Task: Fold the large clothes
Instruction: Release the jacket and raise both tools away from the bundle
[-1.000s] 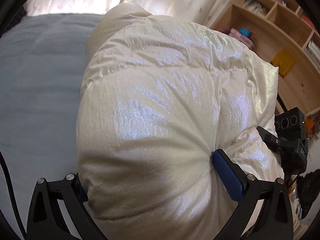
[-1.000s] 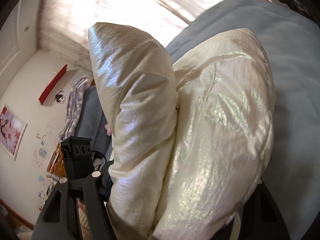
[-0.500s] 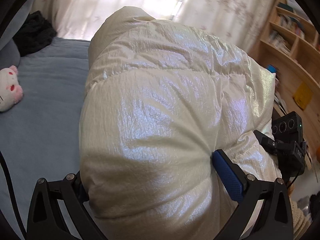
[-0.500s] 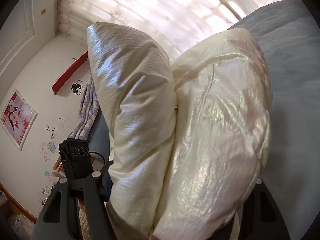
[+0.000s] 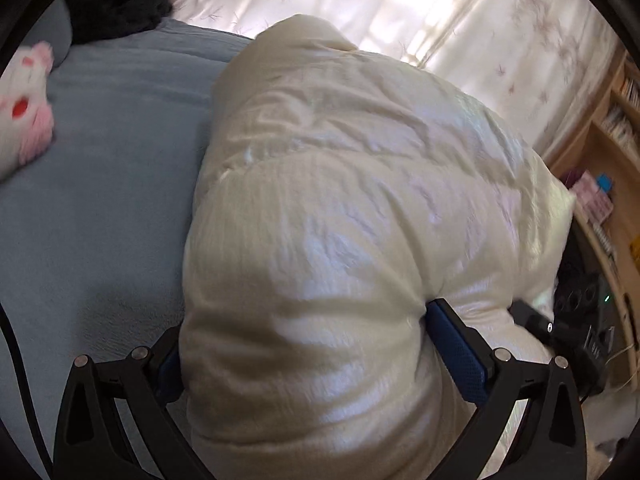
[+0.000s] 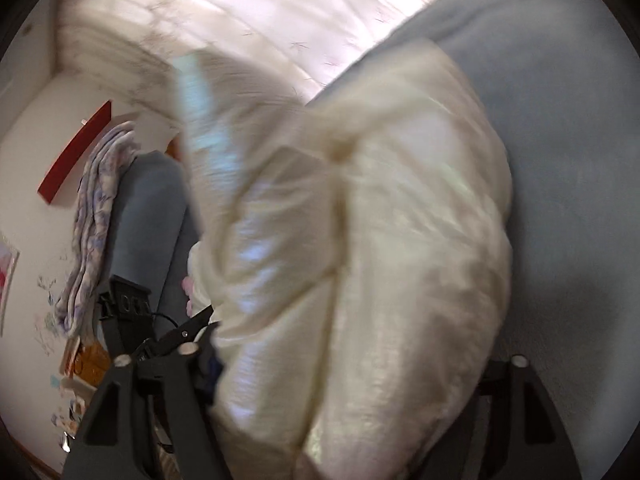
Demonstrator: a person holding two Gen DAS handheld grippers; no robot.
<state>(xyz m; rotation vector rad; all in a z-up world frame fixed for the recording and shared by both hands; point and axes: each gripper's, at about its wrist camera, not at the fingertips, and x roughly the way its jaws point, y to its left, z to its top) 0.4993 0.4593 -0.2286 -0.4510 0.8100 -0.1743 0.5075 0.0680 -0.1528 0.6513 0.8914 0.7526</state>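
A bulky cream puffer jacket (image 5: pixel 352 240), folded into a thick bundle, fills the middle of both wrist views and is held over a grey-blue bed (image 5: pixel 104 184). The left tongs (image 5: pixel 324 344) grip the bundle across its near end: a blue pad (image 5: pixel 456 344) presses into the shiny fabric on one side, and the other finger is sunk into the padding on the opposite side, so the jaws stand wide but clamped on the jacket. The right tongs (image 6: pixel 352 364) straddle another part of the bundle; their jaws have just been opening, with the jacket between them, and in this blurred view it cannot be told whether the pads press on the fabric. From the right wrist the jacket appears as two upright lobes parted by a deep crease. A pink-and-white plush toy (image 5: pixel 24 108) lies on the bed at the far left. Pale patterned curtains (image 5: pixel 440 12) hang behind, and a wooden bookshelf (image 5: pixel 608 128) stands at the right.
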